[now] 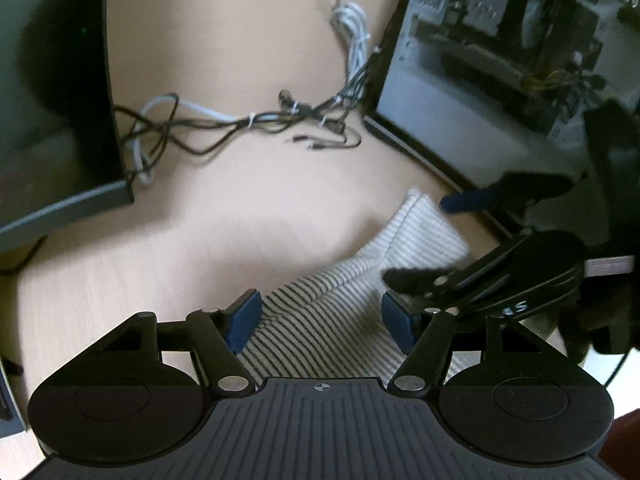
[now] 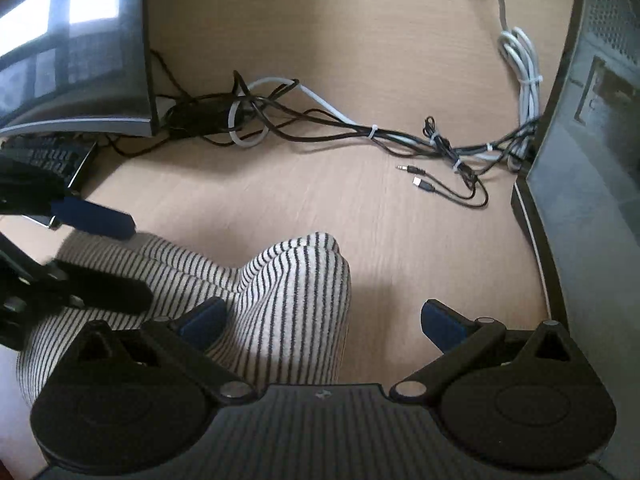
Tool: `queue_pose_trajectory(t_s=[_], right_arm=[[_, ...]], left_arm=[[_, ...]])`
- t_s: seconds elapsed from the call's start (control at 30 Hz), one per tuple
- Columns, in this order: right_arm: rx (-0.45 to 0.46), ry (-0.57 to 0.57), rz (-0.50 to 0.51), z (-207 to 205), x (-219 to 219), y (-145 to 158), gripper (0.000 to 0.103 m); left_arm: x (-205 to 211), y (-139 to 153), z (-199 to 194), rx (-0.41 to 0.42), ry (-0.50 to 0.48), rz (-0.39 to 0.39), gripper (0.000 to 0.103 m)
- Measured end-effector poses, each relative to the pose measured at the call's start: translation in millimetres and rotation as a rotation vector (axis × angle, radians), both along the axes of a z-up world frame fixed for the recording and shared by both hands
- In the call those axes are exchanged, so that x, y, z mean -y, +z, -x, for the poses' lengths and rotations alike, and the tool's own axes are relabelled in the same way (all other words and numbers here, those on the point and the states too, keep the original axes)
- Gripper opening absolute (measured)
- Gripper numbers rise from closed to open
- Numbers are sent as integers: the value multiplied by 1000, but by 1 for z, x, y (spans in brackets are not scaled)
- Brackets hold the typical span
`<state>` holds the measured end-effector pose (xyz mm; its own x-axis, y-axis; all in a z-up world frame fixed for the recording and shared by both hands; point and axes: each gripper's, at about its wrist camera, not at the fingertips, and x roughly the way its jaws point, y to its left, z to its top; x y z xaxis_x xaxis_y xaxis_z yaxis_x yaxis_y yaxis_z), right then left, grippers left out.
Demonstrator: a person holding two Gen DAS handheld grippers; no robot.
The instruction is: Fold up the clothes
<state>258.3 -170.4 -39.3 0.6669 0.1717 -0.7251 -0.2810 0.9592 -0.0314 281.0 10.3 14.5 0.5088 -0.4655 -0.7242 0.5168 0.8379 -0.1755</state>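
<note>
Partly hidden beneath both spread grippers, left gripper (image 1: 320, 320) and right gripper (image 2: 320, 320), the striped garment (image 2: 280, 288) lies unpinched, cut off below.

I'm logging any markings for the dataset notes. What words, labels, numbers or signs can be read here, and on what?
"AS": white letters on the right gripper body, rest hidden.
Pale tag beside it: print too blurred.
Crosshair mark on the left gripper body: a sign, no text.
Nothing else legible.
</note>
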Motion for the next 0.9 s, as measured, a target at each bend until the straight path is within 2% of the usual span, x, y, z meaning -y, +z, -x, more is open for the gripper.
queue_pose_trajectory(t_s=[0.13, 0.4, 0.63, 0.7, 0.77, 0.83, 0.9], right_arm=[[10, 5, 23, -1, -5, 1, 103], [9, 16, 32, -2, -7, 2, 103], [18, 8, -33, -4, 0, 14, 103], [16, 10, -25, -6, -1, 14, 103], [12, 1, -27, -8, -3, 13, 103], [15, 2, -45, -7, -4, 15, 103], [32, 7, -81, -5, -2, 20, 103]], left_arm=[[-1, -8, -2, -11, -3, -20, 72], [-10, -16, -3, -34, 23, 19, 74], [-18, -19, -3, -52, 63, 61, 76], [-21, -20, -2, -57, 77, 73, 77], [-22, -22, -2, -66, 93, 75, 83], [-25, -25, -4, -88, 111, 83, 87], [-28, -27, -4, -111, 133, 103, 87]])
